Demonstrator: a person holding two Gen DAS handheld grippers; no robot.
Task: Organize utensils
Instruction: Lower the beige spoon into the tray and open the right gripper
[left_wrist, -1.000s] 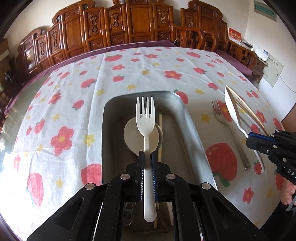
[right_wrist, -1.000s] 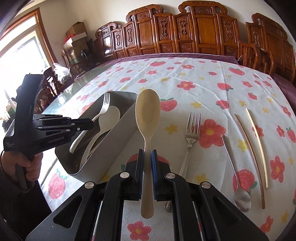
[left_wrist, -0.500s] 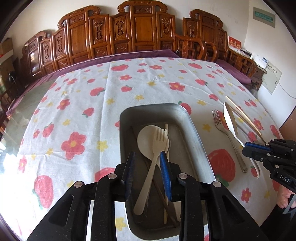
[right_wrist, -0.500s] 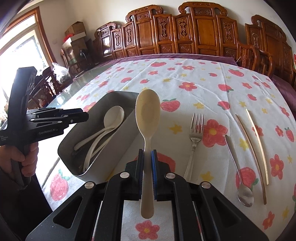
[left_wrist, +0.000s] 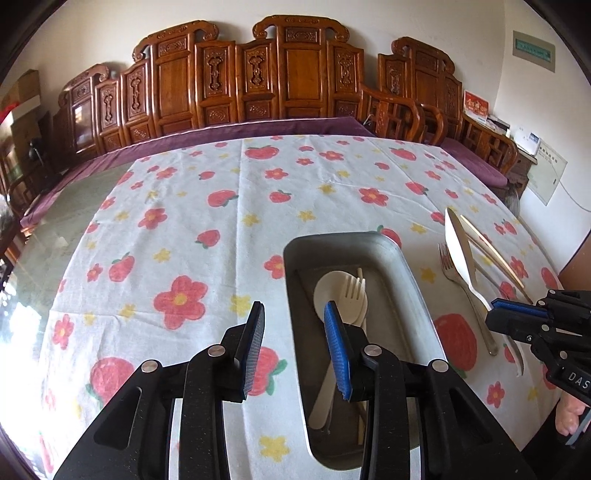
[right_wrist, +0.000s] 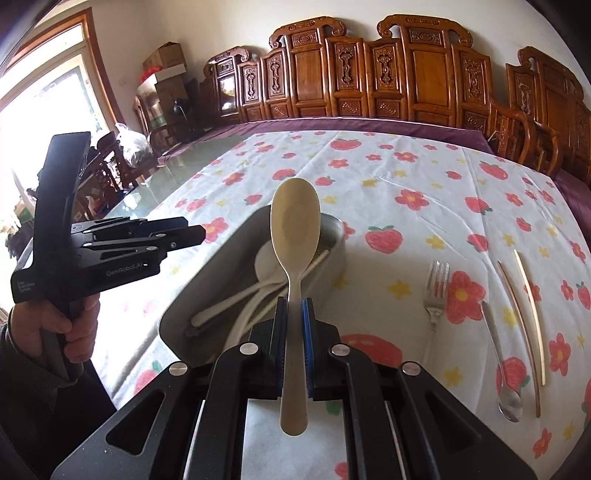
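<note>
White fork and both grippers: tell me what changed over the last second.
The left gripper let go of the white fork, which now lies in the metal tray, then opened wide and drew back left. The right gripper stays shut on the beige spoon, now nearer the tray.

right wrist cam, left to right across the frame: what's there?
left gripper → metal tray → beige spoon clamped in the right gripper → metal fork → metal spoon → chopsticks, all on the flowered tablecloth.

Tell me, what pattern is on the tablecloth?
The white tablecloth carries red strawberries, red flowers and small yellow flowers, best seen in the left wrist view.
</note>
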